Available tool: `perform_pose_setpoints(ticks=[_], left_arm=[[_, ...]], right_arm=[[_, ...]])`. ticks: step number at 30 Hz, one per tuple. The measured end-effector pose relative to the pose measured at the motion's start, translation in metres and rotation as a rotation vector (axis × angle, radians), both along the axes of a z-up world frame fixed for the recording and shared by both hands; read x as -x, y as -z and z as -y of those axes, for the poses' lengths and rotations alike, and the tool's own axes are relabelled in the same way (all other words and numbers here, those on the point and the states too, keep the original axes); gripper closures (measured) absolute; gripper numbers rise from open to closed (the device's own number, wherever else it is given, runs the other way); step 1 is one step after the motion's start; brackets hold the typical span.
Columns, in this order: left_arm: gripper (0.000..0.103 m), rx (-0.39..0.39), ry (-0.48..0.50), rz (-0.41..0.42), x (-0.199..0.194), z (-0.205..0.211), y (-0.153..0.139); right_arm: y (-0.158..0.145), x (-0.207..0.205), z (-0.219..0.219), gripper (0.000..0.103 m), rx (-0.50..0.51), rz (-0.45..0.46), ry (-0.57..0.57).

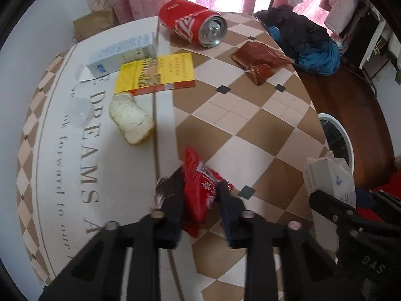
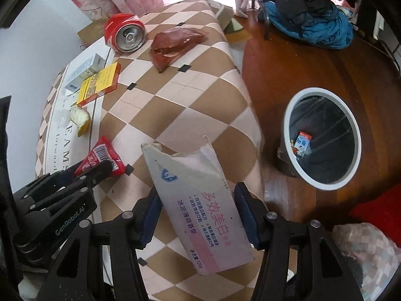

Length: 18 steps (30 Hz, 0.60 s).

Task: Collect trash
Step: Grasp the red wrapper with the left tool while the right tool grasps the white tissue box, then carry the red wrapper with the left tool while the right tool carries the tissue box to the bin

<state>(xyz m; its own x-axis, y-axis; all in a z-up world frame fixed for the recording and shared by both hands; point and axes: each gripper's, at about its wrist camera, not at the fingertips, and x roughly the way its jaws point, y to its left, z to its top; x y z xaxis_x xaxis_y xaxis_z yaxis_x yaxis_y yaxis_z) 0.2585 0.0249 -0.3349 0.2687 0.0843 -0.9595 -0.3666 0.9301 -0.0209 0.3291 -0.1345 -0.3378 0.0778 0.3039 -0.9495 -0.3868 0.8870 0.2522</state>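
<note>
My left gripper [image 1: 200,185] points down at the chequered tablecloth [image 1: 250,125], shut on a red snack wrapper [image 1: 200,200] that lies between its pads. The right wrist view shows the same wrapper [image 2: 100,155] under those fingers. A torn white toothpaste box [image 2: 198,195] stands upright in my right gripper [image 2: 198,215], which is shut on its sides, just above the table's near edge. That box [image 1: 328,178] also shows at the right of the left wrist view. A round bin with a white rim [image 2: 313,92] stands on the wooden floor to the right, with a small carton inside.
On the table lie a tipped red can [image 1: 193,22], a brown wrapper [image 1: 260,60], a yellow box [image 1: 155,75], a white and blue box [image 1: 122,52] and a bread slice [image 1: 131,120]. Blue and black clothes [image 2: 308,20] are piled on a chair beyond.
</note>
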Motion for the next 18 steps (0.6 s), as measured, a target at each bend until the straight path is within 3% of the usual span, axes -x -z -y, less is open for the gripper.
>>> perform_pose_setpoints(ticks=[11, 14, 18], left_arm=[[0.091, -0.026, -0.048, 0.009, 0.022, -0.019, 0.002], [0.092, -0.038, -0.052, 0.012, 0.023, -0.018, -0.001], [0.092, -0.059, -0.048, 0.028, 0.025, -0.015, -0.013]], right_arm=[[0.015, 0.006, -0.027, 0.037, 0.088, 0.027, -0.097], [0.013, 0.008, -0.026, 0.046, 0.106, 0.054, -0.095], [0.01, 0.008, -0.016, 0.047, 0.052, 0.044, -0.068]])
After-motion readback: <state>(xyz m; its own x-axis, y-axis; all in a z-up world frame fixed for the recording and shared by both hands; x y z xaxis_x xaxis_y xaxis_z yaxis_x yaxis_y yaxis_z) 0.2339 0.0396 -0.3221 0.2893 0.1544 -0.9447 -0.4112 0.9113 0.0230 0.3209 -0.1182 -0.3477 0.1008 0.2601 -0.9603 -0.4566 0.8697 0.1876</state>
